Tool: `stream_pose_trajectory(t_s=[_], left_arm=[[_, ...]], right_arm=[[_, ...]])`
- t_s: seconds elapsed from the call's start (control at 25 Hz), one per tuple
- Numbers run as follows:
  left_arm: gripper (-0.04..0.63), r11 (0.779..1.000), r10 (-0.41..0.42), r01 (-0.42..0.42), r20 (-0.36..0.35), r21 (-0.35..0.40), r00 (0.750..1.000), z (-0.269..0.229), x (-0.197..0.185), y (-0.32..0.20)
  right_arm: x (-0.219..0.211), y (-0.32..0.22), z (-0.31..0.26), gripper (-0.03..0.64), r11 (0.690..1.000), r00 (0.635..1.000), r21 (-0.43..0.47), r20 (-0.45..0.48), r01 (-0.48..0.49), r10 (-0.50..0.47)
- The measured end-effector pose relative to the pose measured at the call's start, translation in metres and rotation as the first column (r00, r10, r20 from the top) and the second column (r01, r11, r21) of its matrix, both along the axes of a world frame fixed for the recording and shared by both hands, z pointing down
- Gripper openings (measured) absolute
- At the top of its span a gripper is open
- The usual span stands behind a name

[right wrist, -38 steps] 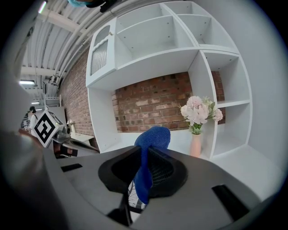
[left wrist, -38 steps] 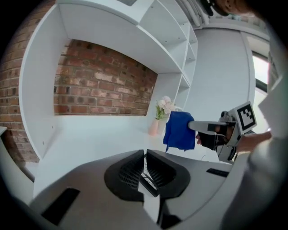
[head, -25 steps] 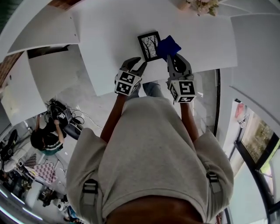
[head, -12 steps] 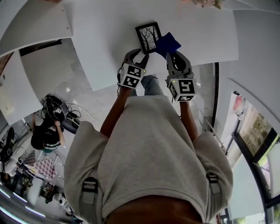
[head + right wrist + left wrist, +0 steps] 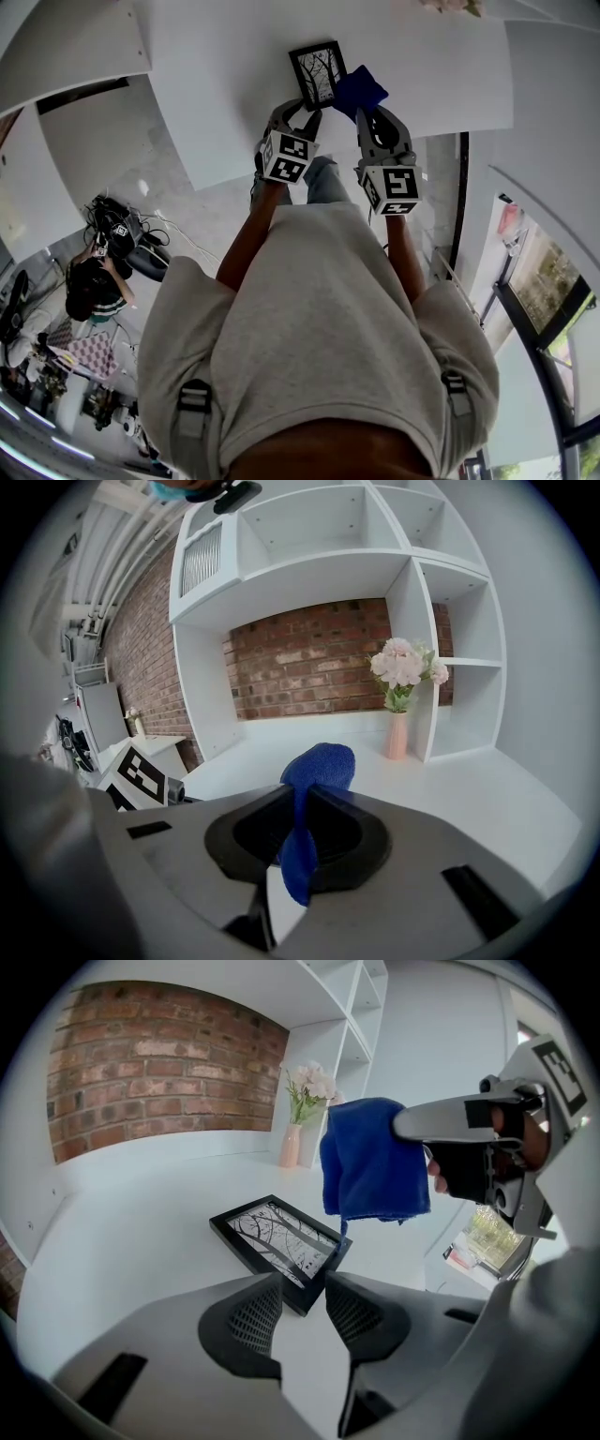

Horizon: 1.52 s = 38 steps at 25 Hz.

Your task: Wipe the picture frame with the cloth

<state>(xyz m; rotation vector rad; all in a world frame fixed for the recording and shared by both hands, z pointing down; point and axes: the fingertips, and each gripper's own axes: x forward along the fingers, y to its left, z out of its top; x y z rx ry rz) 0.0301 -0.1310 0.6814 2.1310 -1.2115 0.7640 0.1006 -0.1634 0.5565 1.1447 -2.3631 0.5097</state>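
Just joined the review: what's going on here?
A person works two claws over a white table. The right claw is shut on a blue cloth, hanging beside a picture frame that lies flat. The left claw is open; its jaws have just been closing, the frame's near corner between them, ungripped. No wiping contact visible yet.

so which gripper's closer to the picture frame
Left. The left gripper, jaws just closing on nothing, sits at the near corner of the picture frame; the right gripper holds the cloth beside it.

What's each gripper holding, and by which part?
Right gripper: blue cloth, pinched at a bunched fold, the rest hanging. Left gripper: nothing; its fingers, just closing slightly, stand apart with the picture frame just ahead.
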Motion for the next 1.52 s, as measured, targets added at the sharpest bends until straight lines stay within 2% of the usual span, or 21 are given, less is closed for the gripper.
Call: stream_pose_trajectory(t_s=[0.48,0.92,1.24,1.52], left_arm=[[0.107,0.999,-0.032,0.032,0.031,-0.016,0.999,0.012,-0.001,-0.007],[0.101,0.999,-0.031,0.029,0.056,0.028,0.998,0.011,-0.001,-0.007],[0.101,0.999,-0.023,0.022,0.042,0.028,0.999,0.01,-0.002,-0.007],[0.101,0.999,-0.019,0.018,0.044,0.026,0.999,0.012,-0.003,-0.006]], right_arm=[[-0.002,-0.005,0.004,0.06,1.0,1.0,-0.004,-0.003,0.011,-0.011],[-0.018,-0.017,-0.002,0.058,0.999,0.999,0.014,0.015,0.041,-0.042],[-0.075,-0.04,-0.031,0.058,0.99,0.986,0.077,0.107,0.119,-0.126],[-0.135,-0.041,-0.032,0.06,0.966,0.951,0.076,0.168,0.249,-0.258]])
